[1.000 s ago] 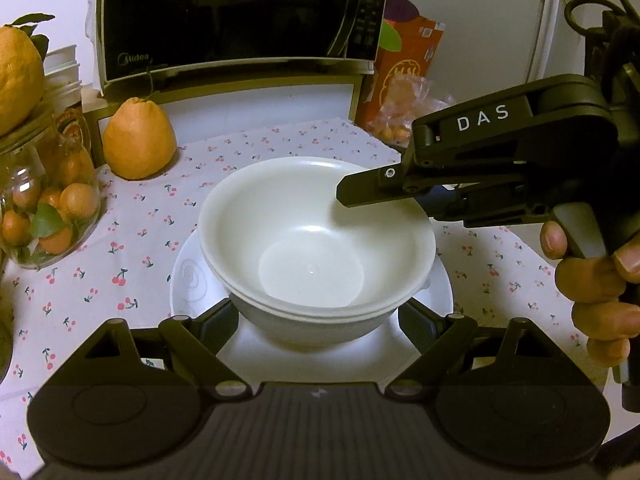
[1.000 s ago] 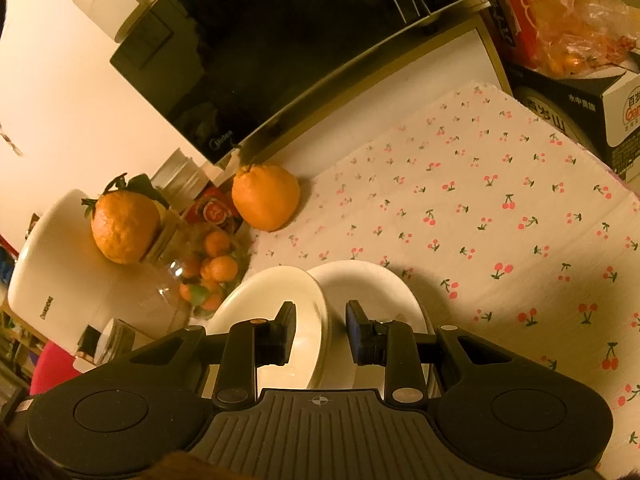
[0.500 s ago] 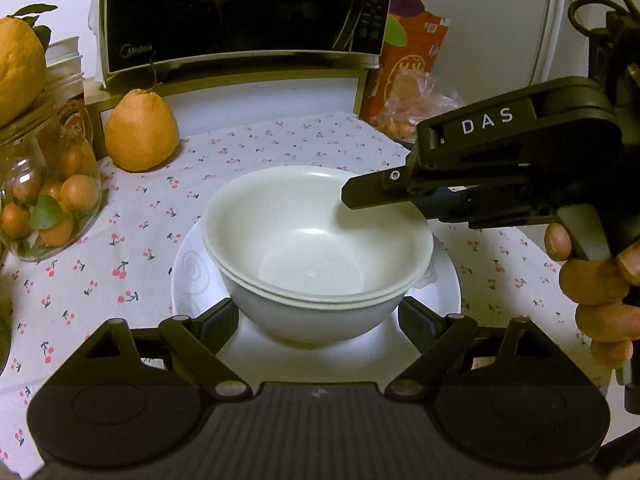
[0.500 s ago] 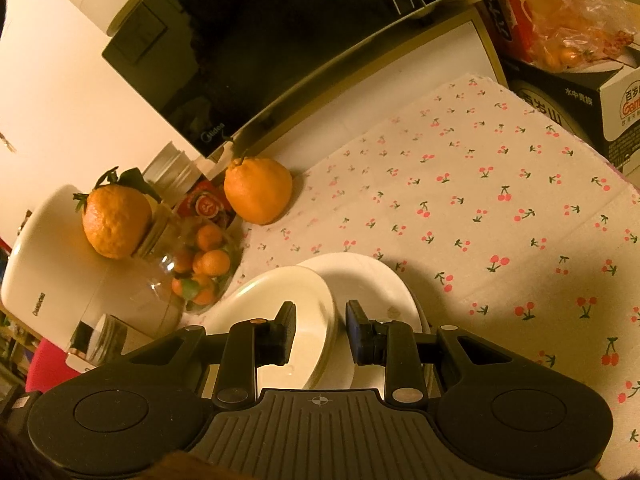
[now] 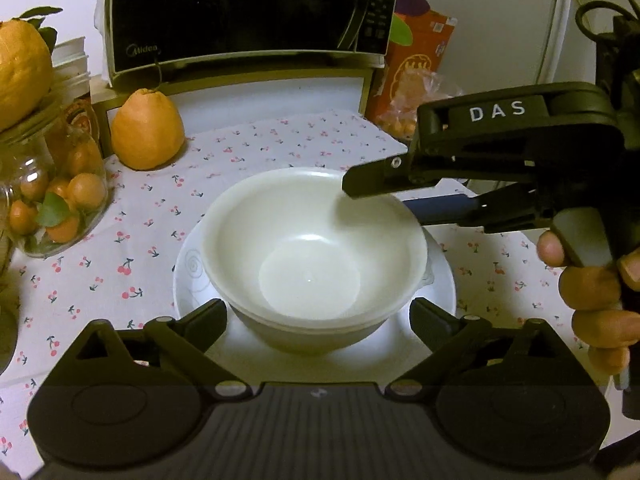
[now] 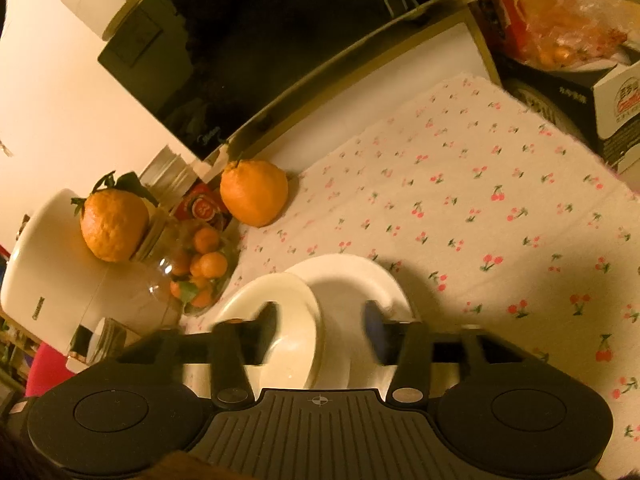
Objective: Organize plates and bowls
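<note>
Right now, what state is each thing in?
Bowls: two nested, upright, empty, on the plate.
Plate: flat on the cloth.
Left gripper: open, either side of the bowls.
Right gripper: just opening, off the bowl rim.
Jar: upright, holds small oranges.
Microwave: door shut.

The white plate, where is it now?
In the left wrist view the plate lies mid-table on the cherry tablecloth, under the stacked bowls, right of the glass jar.

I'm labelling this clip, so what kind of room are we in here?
Most likely a home kitchen or dining corner: a microwave stands behind a cherry-print tablecloth, with stacked white bowls on a plate and a jar of small oranges.
</note>
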Demonstrator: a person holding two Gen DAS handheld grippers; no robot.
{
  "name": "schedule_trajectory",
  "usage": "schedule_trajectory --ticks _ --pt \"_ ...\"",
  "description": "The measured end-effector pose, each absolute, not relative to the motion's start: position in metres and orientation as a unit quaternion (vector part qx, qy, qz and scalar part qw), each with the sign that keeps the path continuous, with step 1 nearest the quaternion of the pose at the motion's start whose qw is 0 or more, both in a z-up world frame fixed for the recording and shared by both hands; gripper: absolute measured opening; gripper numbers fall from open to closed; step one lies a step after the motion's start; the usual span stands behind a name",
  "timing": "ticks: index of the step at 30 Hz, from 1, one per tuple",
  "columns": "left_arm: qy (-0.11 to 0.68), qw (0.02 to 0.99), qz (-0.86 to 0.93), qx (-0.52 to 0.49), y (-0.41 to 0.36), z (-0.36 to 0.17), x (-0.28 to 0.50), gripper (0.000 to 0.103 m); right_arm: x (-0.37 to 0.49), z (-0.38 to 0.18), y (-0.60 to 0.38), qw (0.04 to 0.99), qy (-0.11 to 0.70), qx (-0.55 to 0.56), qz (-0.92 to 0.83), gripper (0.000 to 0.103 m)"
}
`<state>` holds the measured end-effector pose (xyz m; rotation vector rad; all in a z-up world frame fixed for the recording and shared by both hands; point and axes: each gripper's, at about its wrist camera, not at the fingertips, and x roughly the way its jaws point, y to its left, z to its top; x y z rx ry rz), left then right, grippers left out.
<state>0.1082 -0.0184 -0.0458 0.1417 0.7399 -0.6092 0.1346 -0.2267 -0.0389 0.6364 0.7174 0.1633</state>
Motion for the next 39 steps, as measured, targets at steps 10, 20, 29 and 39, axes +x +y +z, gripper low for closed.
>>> schedule_trajectory --ticks 10,20,29,39 --pt "0.368 0.886 -0.273 0.075 -0.017 -0.028 0.085 0.101 0.106 -0.011 -0.244 0.896 0.347 0.270 0.059 0.077" --pt "0.382 0.897 -0.210 0.066 -0.012 0.005 0.059 0.102 0.069 0.026 -0.249 0.900 0.375 0.221 0.017 0.082" --pt "0.407 0.901 -0.148 0.030 -0.008 0.022 0.036 0.103 0.039 0.035 -0.227 0.905 0.400 0.145 0.003 0.087" --pt "0.419 0.904 -0.072 0.047 -0.005 0.020 0.031 0.103 0.028 0.024 -0.200 0.905 0.419 0.069 0.023 0.087"
